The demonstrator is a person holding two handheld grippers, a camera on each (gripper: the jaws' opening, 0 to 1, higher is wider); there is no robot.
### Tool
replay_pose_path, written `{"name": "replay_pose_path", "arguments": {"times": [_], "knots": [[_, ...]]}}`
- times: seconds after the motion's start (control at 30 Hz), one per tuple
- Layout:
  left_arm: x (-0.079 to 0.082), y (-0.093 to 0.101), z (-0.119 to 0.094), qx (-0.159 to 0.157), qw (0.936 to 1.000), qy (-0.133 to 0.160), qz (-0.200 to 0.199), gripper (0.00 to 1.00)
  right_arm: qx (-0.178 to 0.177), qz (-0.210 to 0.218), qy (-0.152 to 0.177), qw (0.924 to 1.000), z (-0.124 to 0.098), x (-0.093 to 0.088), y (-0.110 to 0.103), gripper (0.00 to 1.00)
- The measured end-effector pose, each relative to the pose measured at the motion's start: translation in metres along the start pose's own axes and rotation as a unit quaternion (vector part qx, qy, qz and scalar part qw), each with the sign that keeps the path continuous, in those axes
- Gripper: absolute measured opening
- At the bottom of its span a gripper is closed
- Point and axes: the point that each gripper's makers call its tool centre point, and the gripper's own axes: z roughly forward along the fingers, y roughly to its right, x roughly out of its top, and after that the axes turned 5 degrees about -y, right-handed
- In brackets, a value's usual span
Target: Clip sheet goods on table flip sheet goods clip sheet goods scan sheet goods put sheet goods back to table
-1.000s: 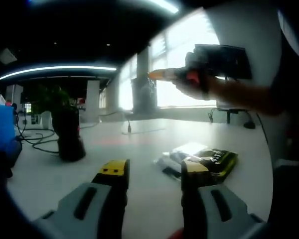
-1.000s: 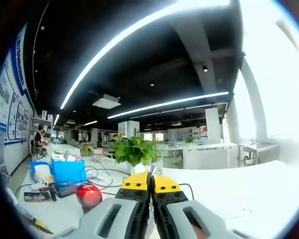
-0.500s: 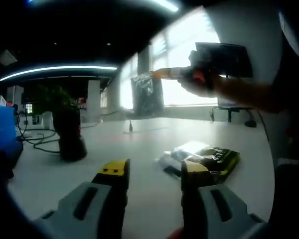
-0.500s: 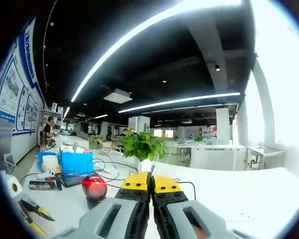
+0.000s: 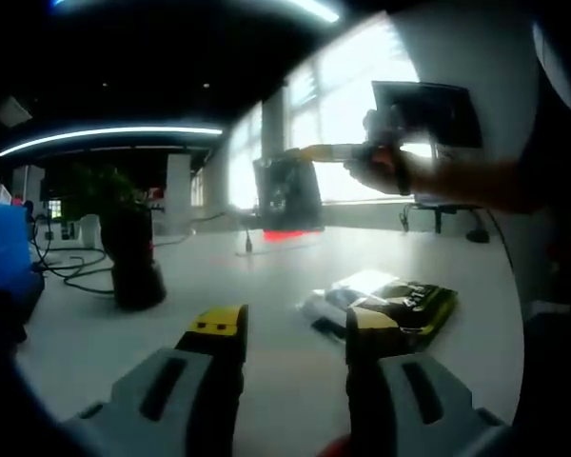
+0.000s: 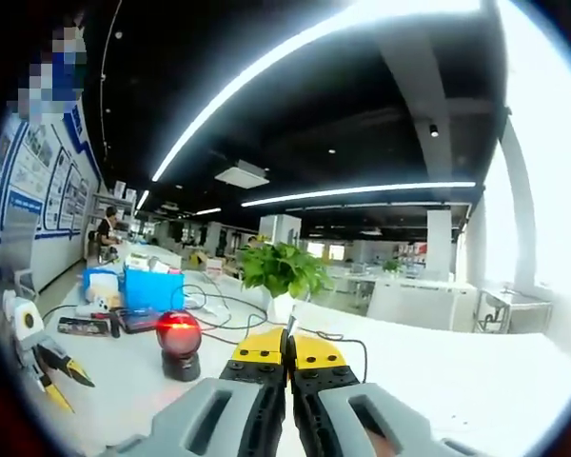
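White desk is running out past the left gripper fingers into an open-plan office: ceiling light strips, big windows, more desks behind. Potted plant is sitting beyond the right gripper fingertips, blue box and cables off to their left, scanner glowing red just left of them.

Versus half a second ago: the right gripper, seen in the left gripper view, is carrying the sheet goods lower, and a red glow is now showing on the desk under it; the scanner sits nearer the right fingers.

Sheet goods is a dark, glossy flat pouch hanging upright above the desk, pinched at its top edge in the closed right fingers. Left fingers are apart, holding nothing. Green-yellow packets are lying on the desk just past the left gripper's right finger.
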Motion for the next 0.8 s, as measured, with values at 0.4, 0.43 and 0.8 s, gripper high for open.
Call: {"name": "replay_pose_path", "arguments": {"times": [0.4,0.43,0.8], "knots": [[-0.003,0.006,0.001,-0.002,0.9997,-0.009,0.022,0.34,0.056,-0.018,-0.004,0.9983,0.000,-0.019,-0.009,0.00],[-0.003,0.005,0.001,-0.002,0.9997,-0.009,0.023,0.34,0.059,-0.020,-0.004,0.9981,0.001,-0.020,-0.010,0.00],[-0.004,0.006,0.002,-0.001,0.9994,-0.013,0.031,0.34,0.088,-0.013,-0.017,0.9959,0.006,-0.036,-0.021,0.00]]}}
